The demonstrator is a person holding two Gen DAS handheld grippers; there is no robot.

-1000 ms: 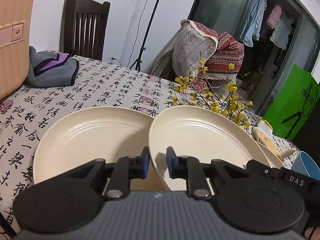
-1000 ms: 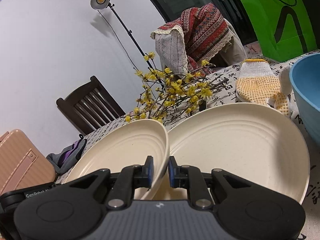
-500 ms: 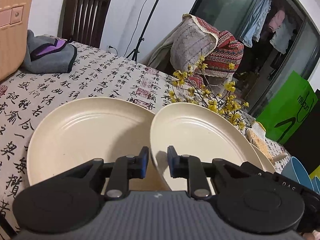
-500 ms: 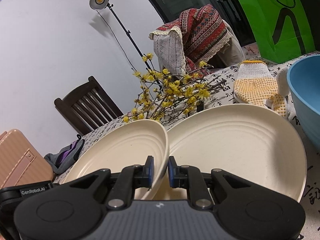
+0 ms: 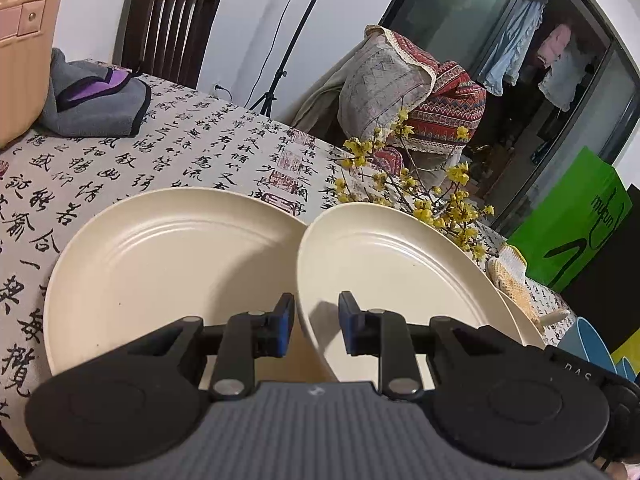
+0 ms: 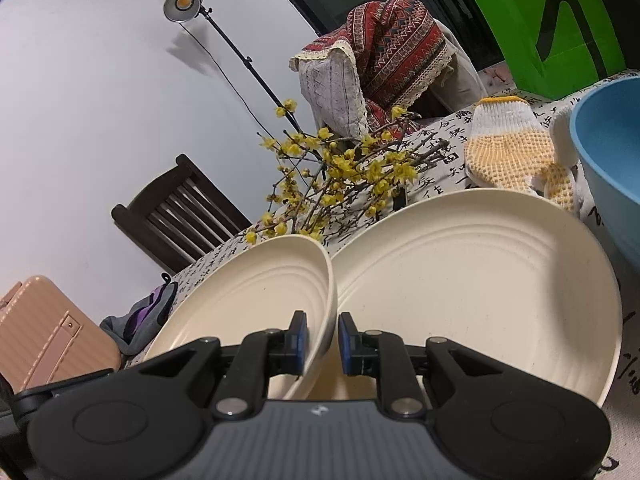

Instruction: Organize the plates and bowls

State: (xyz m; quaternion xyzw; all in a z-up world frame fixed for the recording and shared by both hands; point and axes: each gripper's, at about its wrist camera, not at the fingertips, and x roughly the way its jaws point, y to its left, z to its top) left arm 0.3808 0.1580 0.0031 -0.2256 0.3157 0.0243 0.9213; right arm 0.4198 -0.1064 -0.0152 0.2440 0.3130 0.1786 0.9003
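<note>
Left wrist view: my left gripper (image 5: 316,330) straddles the near rim of a tilted cream plate (image 5: 392,272) that sits just in front of the yellow flower sprigs (image 5: 432,200). The pads are released, with a gap showing beside the rim. A second cream plate (image 5: 160,264) lies flat, left of the sprigs. A black casing (image 5: 576,368) at lower right reads "DAS". The green bag (image 5: 580,224) right of the sprigs has lettering starting "mu". The tablecloth (image 5: 180,152) is covered in Chinese calligraphy.

On the right wrist camera, my right gripper (image 6: 322,342) brackets the same rim; I cannot tell whether it pinches. A third plate (image 6: 480,280) and a blue bowl (image 6: 608,152) lie right of the sprigs.
</note>
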